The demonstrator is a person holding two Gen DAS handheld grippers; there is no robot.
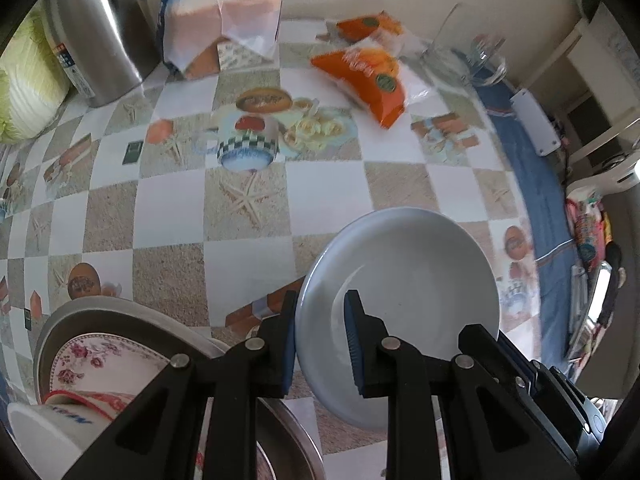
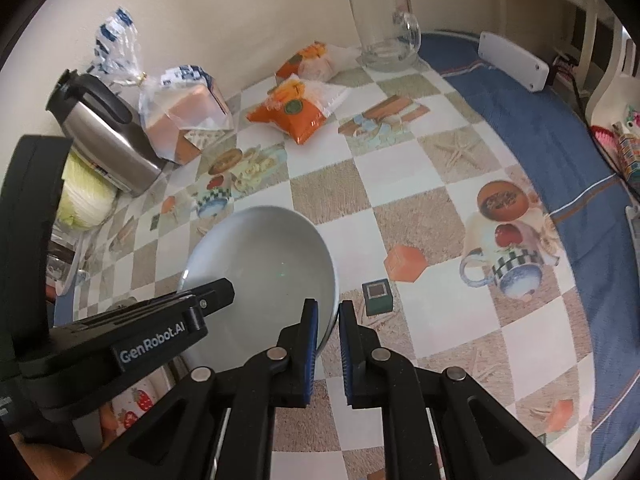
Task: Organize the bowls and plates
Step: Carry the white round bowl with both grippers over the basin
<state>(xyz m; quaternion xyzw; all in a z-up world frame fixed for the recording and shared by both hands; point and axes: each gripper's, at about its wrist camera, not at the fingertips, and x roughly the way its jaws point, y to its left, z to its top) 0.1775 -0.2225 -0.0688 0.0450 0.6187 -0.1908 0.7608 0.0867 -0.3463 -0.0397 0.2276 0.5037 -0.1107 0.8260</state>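
A pale blue-grey plate (image 1: 404,276) is held tilted above the checkered tablecloth. My left gripper (image 1: 320,316) has its jaws astride the plate's left rim, closed on it. In the right wrist view the same plate (image 2: 264,256) shows, with my right gripper (image 2: 329,316) closed on its right rim. The left gripper's body (image 2: 152,336) shows at that view's left. A stack with a floral plate (image 1: 104,364) on a grey plate (image 1: 120,312) and a white bowl (image 1: 48,436) sits at lower left.
A steel kettle (image 1: 96,36), bagged bread (image 1: 224,20), orange snack packets (image 1: 368,76), a glass mug (image 1: 468,52), cabbage (image 1: 24,84) and a white box (image 1: 534,120) stand along the table's far side. A metal tray rim (image 1: 296,440) lies under the left gripper.
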